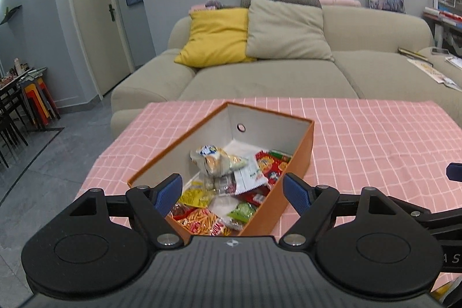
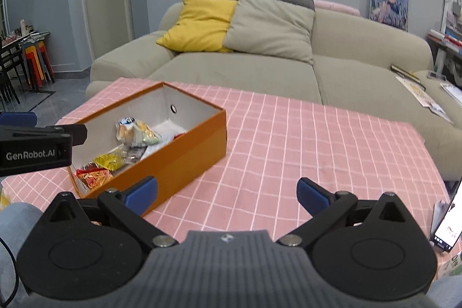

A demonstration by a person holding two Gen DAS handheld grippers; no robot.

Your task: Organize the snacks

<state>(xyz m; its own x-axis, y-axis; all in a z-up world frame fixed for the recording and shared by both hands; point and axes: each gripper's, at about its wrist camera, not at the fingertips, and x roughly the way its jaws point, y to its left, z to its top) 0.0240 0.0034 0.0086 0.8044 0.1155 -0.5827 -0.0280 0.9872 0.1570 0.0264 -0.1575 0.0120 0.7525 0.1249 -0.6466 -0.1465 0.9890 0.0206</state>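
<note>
The left gripper [image 1: 232, 192] hangs over the near end of the orange box [image 1: 300, 160], its blue pads spread wide with nothing between them. The right gripper [image 2: 226, 194] is spread just as wide and empty, over bare pink checked tablecloth [image 2: 303, 140] to the right of the box.

Only the left wrist view looks straight down into the box: the snacks [image 1: 228, 192] lie heaped in its near half, with an orange-printed packet [image 1: 199, 218] nearest, a yellow one [image 1: 193, 197] and a green one [image 1: 244, 210] beside it, a white sachet [image 1: 248, 175] and a red packet [image 1: 271, 165] further in, and a clear bag with a blue label [image 1: 213, 156] on top. The far half shows bare grey lining and a round hole [image 1: 240, 128] in the end wall. The right wrist view shows the box's long outer wall instead, the left tool's black body marked GenRobot.AI at the left edge, and a lit phone [image 2: 447, 221] propped at the table's near right corner.

The box sits slantwise on the left part of the table, close to the left edge. Right of it the cloth is open out to the far and right edges.

Just beyond the far edge stands a beige sofa [image 1: 260, 77] with a yellow cushion [image 1: 215, 36] and a beige cushion [image 1: 286, 29]; papers [image 2: 418, 91] lie on its right seat.
</note>
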